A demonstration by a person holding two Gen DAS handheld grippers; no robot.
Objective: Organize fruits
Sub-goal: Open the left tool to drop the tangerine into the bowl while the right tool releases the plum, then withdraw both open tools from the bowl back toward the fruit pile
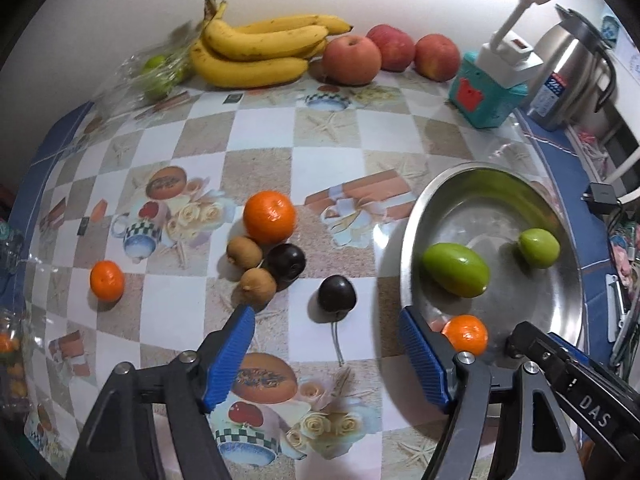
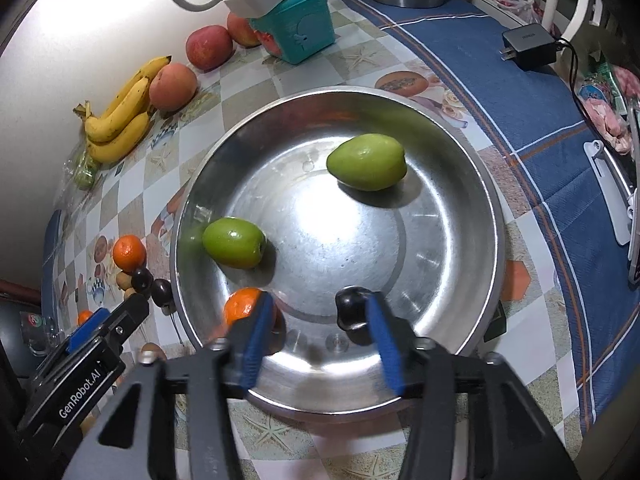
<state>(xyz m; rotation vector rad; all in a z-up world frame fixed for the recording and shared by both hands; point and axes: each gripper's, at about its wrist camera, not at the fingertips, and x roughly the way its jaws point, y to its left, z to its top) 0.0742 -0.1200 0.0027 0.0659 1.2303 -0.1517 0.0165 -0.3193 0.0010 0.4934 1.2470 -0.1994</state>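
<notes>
you're holding both grippers tilted steeply down over the checked tablecloth (image 1: 256, 136). your right gripper (image 2: 320, 320) is hanging over the 6 o'clock rim of the steel bowl (image 2: 472, 168), its jaws standing apart; a dark plum (image 2: 352, 304) is sitting in the bowl against the inner face of the right-hand finger, and i cannot tell whether that pad is pressing on it. a small orange (image 2: 244, 306) is lying at the bowl's 7 o'clock, partly behind the other finger, and two green fruits (image 2: 234, 242) are resting at about 9 and 1 o'clock.

your left gripper (image 1: 328, 340) is hovering with its jaws wide and nothing between them; the black plum (image 1: 337, 293) is lying at its 12 o'clock. a big orange (image 1: 269, 217), two kiwis (image 1: 244, 251) and another plum (image 1: 286, 261) are clustering at 11 o'clock, and a tangerine (image 1: 106, 281) is sitting at 10 o'clock.
</notes>
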